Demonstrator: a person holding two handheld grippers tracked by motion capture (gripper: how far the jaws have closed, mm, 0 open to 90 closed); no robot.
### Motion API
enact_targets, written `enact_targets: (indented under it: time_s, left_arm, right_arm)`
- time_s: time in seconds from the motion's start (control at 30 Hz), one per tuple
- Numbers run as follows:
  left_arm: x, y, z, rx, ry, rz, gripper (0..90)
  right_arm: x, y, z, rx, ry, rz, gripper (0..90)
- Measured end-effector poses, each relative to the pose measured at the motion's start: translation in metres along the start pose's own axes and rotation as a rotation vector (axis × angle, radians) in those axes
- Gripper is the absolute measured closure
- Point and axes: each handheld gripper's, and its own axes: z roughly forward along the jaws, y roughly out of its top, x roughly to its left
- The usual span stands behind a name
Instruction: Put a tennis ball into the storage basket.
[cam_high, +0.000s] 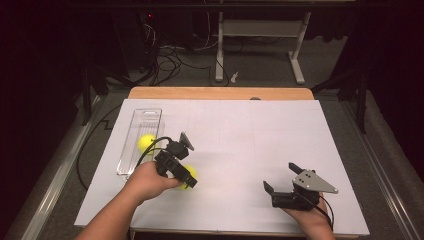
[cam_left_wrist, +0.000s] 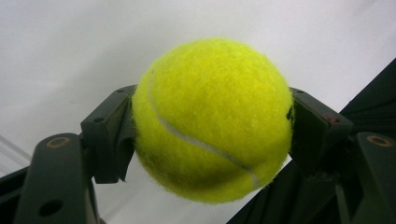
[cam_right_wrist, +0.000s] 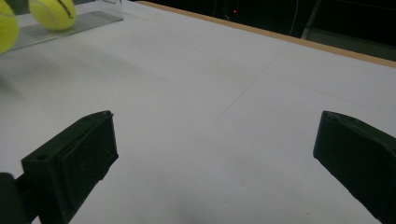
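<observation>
A yellow tennis ball (cam_left_wrist: 212, 119) sits squeezed between the two black jaws of my left gripper (cam_high: 186, 179), just above the white sheet at the front left. In the high view this ball (cam_high: 190, 176) peeks out beside the hand. A second tennis ball (cam_high: 146, 142) lies in a clear plastic tray (cam_high: 142, 117) at the left of the sheet. My right gripper (cam_high: 281, 176) rests low at the front right, open, with nothing between its jaws. In the right gripper view, the tray ball (cam_right_wrist: 52, 13) and the held ball (cam_right_wrist: 7, 25) show far off at the top left.
A white sheet (cam_high: 250, 135) covers the wooden table (cam_high: 220, 93). Beyond the far edge are dark floor, cables (cam_high: 170, 62) and a white desk frame (cam_high: 260, 30). The sheet's middle and right lie bare.
</observation>
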Motion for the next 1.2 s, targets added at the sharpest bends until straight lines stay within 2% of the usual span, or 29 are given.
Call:
enact_targets:
  time_s: [0.1,0.17,0.37,0.43,0.53,0.63,0.97,1.1,1.2]
  left_arm:
    - [0.003,0.000,-0.002,0.019,0.012,0.006,26.8]
    - [0.004,0.001,-0.004,0.014,0.014,-0.004,26.8]
    - [0.008,0.002,-0.007,0.018,0.024,-0.013,26.8]
    - [0.009,0.002,-0.008,0.026,0.024,-0.022,26.8]
    - [0.011,0.001,-0.011,0.046,0.032,-0.011,26.8]
    - [0.012,0.002,-0.015,0.057,0.023,-0.019,26.9]
    - [0.023,0.013,-0.028,0.067,0.049,-0.037,26.8]
    - [0.026,0.018,-0.035,0.064,0.038,-0.061,26.9]
    - [0.027,0.021,-0.040,0.075,0.022,-0.057,26.9]
  right_arm:
    - [-0.002,-0.004,-0.001,0.005,-0.015,-0.008,0.4]
    - [-0.004,-0.005,-0.003,0.002,-0.007,0.014,0.3]
    - [-0.004,-0.004,-0.005,-0.014,-0.015,0.004,0.3]
    - [-0.004,-0.004,-0.005,-0.014,-0.020,0.001,0.4]
    - [-0.002,-0.003,-0.006,-0.018,-0.018,-0.004,0.4]
    - [-0.001,-0.003,-0.005,-0.019,-0.014,-0.005,0.4]
    - [-0.001,-0.003,-0.004,-0.013,-0.012,-0.010,0.4]
    - [-0.001,-0.003,-0.005,-0.013,-0.009,-0.014,0.4]
    - [-0.001,-0.003,-0.004,-0.013,-0.007,-0.017,0.4]
